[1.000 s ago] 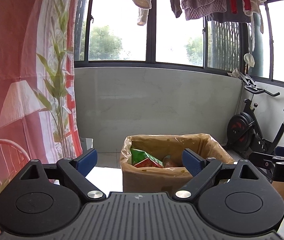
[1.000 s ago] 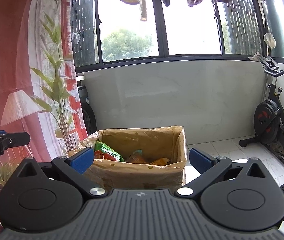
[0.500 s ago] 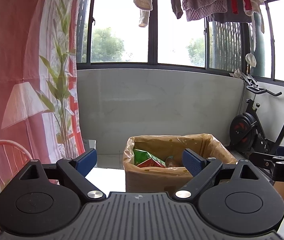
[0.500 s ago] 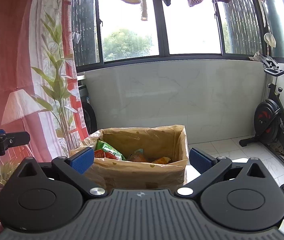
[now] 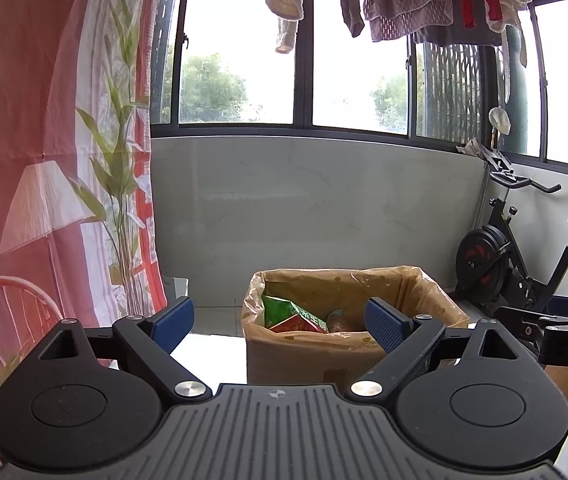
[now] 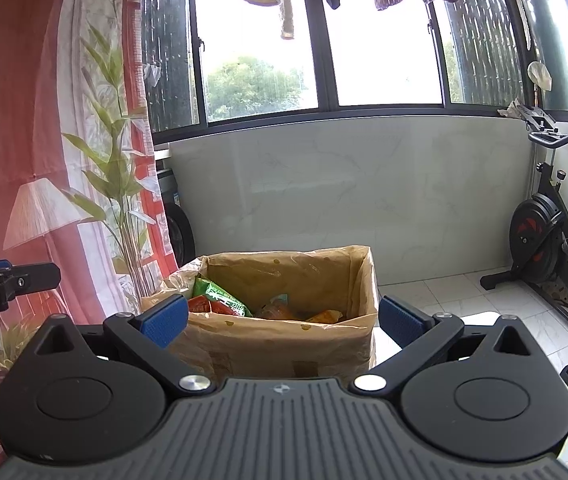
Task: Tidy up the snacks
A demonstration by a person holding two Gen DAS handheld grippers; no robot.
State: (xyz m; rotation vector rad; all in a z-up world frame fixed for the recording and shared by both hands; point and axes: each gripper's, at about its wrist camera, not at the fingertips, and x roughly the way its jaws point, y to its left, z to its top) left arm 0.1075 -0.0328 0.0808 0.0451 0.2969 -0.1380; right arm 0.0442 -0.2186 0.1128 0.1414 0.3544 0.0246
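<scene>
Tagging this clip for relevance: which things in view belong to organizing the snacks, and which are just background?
Part of the job:
- cardboard box with its plastic liner
- green snack bag inside it
- orange snack packets beside it
- left tongs and right tongs, both open and empty

Just lying about:
- exercise bike
- hanging laundry
- printed curtain

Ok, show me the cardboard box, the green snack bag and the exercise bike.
cardboard box (image 6: 284, 344), right wrist view, on its front wall.
green snack bag (image 6: 219, 294), right wrist view, on the bag's printed face inside the box.
exercise bike (image 6: 534, 232), right wrist view, on its flywheel.
</scene>
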